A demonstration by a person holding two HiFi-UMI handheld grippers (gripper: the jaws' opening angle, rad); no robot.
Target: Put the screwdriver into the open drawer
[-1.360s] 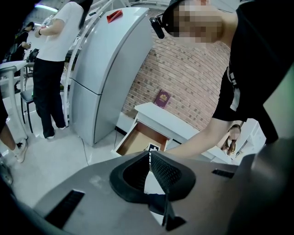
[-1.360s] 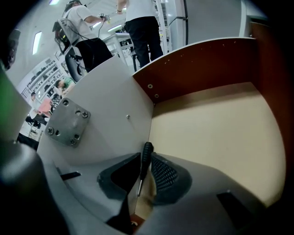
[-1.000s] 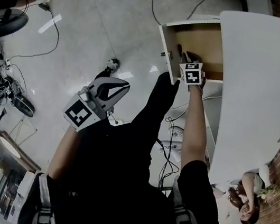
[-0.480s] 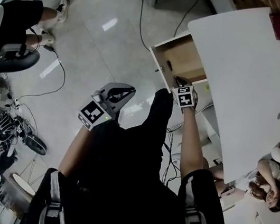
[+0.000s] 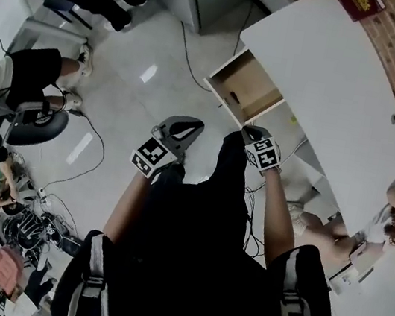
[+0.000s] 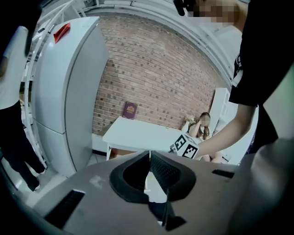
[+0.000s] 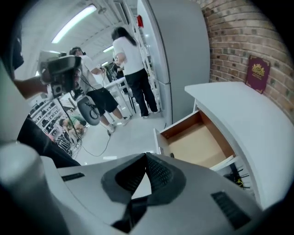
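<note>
Right gripper [image 5: 250, 132] has withdrawn from the white, wood-lined drawer [image 5: 259, 89], clenched empty like the left gripper [image 5: 190, 125]; the slim dark screwdriver [image 5: 232, 96] inside seems light, rigid, best held by its handle.

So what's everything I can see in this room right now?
White curved desk: one, white, right side.
Open wood-lined drawer: one, light brown inside, pulled out of the desk.
Small dark item: one, inside the drawer; possibly the screwdriver.
Maroon book: one, on the desk's far end.
Tall grey cabinet: one, beyond the desk.
Black office chair: one, left floor.
Bystanders: several, far left.
Left gripper: grey, shut, empty.
Right gripper: grey, shut, empty, near the drawer.
</note>
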